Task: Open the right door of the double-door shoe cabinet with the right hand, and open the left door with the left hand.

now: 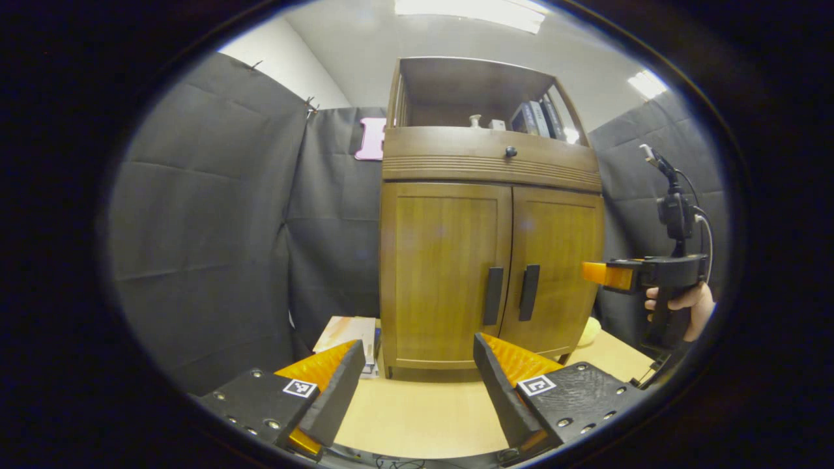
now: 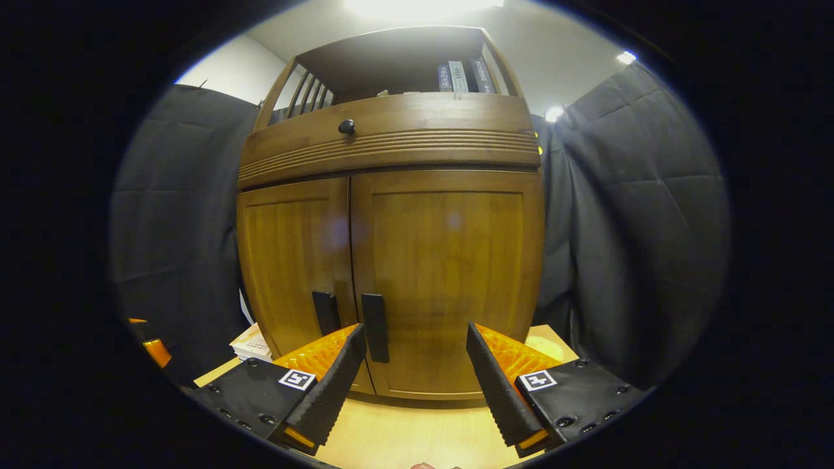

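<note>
Black cloth walls close in behind the shoe cabinet (image 2: 391, 260), which stands on the pale worktop (image 1: 417, 417) with both doors shut. Two doors, two dark vertical handles: the right handle (image 2: 374, 327) and the left handle (image 2: 324, 312) sit side by side at the centre seam. The right tool (image 2: 412, 365) hovers close before the right handle, fingers apart, apparently lining up a pull. The left tool (image 1: 417, 378) waits farther back, also spread. Beside the cabinet lie some books (image 1: 348, 335).
</note>
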Demonstrator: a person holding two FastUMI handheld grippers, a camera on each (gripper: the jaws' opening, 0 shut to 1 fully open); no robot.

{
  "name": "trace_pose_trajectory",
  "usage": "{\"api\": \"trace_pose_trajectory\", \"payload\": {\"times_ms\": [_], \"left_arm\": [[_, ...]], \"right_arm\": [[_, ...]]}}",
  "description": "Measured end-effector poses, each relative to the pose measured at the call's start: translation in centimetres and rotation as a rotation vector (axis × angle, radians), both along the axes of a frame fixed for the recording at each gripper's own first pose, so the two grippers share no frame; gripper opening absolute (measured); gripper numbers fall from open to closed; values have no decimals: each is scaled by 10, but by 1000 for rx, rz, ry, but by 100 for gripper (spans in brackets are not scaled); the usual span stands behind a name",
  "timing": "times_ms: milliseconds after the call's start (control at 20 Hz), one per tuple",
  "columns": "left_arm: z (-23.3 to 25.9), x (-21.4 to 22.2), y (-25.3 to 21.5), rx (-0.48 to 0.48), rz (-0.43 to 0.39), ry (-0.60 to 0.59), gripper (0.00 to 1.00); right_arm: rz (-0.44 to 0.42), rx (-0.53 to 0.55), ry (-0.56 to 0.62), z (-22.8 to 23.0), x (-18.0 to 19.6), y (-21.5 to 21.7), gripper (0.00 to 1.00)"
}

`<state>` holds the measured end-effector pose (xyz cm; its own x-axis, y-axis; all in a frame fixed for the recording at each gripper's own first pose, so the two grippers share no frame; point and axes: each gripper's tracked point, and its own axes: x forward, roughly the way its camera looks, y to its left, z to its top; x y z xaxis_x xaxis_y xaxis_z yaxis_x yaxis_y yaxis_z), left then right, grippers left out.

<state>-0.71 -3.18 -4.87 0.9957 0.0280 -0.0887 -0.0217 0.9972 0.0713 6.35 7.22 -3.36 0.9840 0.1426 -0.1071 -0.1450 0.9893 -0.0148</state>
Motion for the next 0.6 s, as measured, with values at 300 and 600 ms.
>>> {"api": "trace_pose_trajectory", "payload": {"times_ms": [300, 600], "left_arm": [[-12, -9, 28, -12, 98, 19, 95], [-17, -14, 54, -43, 217, 32, 96]], "right_arm": [[60, 23, 30, -12, 31, 33, 97], [78, 41, 67, -28, 72, 55, 97]]}}
